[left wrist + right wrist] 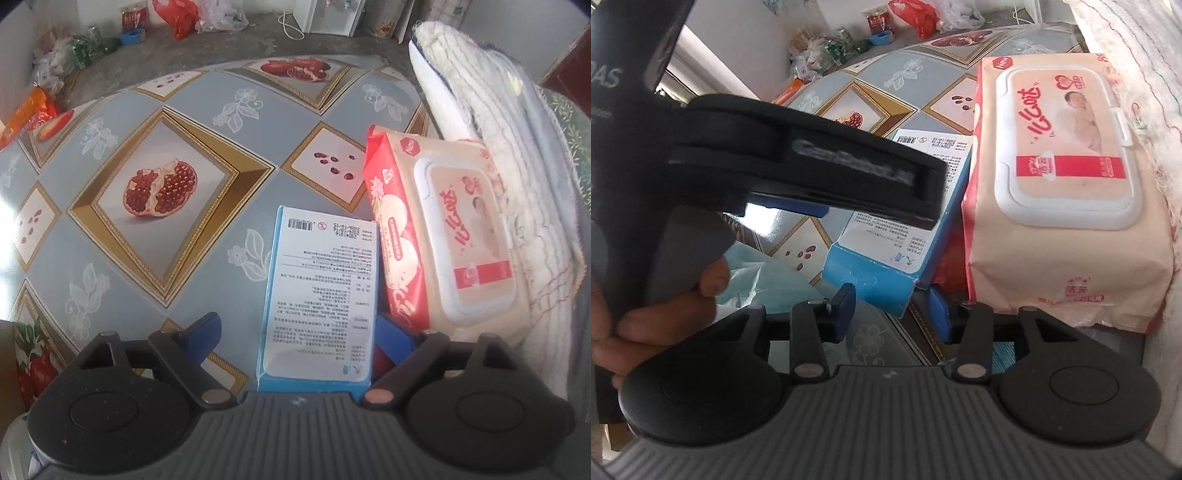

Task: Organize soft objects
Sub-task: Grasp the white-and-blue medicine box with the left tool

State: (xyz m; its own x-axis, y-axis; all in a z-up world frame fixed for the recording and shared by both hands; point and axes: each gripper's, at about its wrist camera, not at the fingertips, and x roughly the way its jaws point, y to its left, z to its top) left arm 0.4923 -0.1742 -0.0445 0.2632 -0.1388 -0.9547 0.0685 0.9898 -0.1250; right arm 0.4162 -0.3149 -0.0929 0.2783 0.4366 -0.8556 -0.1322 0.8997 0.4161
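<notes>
Grey-blue counter (pixel 207 92) cloth with gold-framed pomegranates; blue-edged white box (pixel 321 295); peach-and-red wipes pack (pixel 443 236); cream towel (pixel 517 147) with faint coloured stripes.

My left tool (pixel 299 332) has a grey ribbed body, black linkage arms with round discs and silver pivot screws, and blue fingertips (pixel 207 328). My right tool (pixel 892 310) matches it. White lettering, too blurred to read, runs along the left tool's black side in the right wrist view.

The bench wears a glossy grey-blue oilcloth (pixel 207 96) printed with gold-framed pomegranates and pale flowers. Beyond its far edge is a rough grey concrete floor (pixel 236 44) against white walls, with a red plastic bag (pixel 177 16), a small blue bowl (pixel 132 37) and a white appliance (pixel 328 14). Bright daylight glares off the left.
</notes>
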